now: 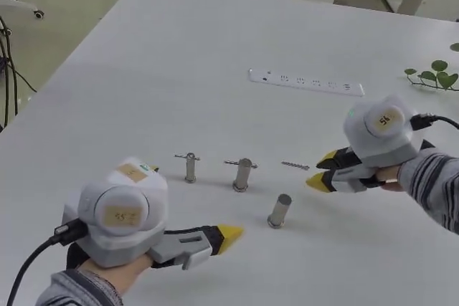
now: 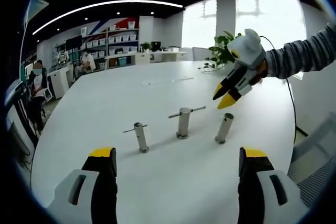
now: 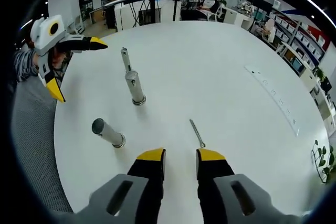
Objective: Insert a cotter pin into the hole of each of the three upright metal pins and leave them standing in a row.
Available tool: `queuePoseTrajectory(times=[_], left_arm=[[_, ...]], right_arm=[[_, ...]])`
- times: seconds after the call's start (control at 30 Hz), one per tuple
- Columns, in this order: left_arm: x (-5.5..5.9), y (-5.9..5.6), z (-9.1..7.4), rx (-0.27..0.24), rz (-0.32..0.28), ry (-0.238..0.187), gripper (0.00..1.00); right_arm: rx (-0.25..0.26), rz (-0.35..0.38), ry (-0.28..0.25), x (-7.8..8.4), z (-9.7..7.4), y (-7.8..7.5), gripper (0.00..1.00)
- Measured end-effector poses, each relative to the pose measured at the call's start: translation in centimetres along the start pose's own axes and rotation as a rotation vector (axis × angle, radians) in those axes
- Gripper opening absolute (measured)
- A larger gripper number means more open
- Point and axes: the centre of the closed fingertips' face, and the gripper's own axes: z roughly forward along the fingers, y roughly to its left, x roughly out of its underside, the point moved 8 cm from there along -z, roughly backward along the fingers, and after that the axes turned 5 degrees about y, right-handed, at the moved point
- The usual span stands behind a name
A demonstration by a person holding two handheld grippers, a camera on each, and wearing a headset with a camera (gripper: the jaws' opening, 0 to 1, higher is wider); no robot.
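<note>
White table: three metal pins (two pinned), one loose cotter pin.

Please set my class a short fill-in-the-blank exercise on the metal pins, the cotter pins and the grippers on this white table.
1. Of the three metal pins, ____ already carry a cotter pin: the left pin and the middle pin.
2. The third pin, nearest the person, has ____ cotter pin through it.
3. A loose cotter pin lies on the table by the right gripper, whose jaws are ____.

Missing words: two; no; open.
</note>
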Motion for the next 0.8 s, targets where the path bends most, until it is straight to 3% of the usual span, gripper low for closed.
queuePoseTrajectory(times=[0.43,0.53,0.73,0.8], left_arm=[[-0.1,-0.3,0.2,0.015,0.031,0.005,0.95],[-0.1,-0.3,0.2,0.013,0.027,0.004,0.95],[0.0,-0.2,0.2,0.018,0.011,0.007,0.94],[0.0,-0.3,0.3,0.02,0.012,0.007,0.94]], right_arm=[[-0.016,-0.018,0.051,-0.9,2.8,-2.1,0.12],[-0.041,0.029,0.06,-0.9,3.3,-2.4,0.12],[-0.064,0.045,0.098,-0.7,4.4,-3.6,0.1],[-0.069,0.054,0.086,-0.8,4.2,-3.7,0.08]])
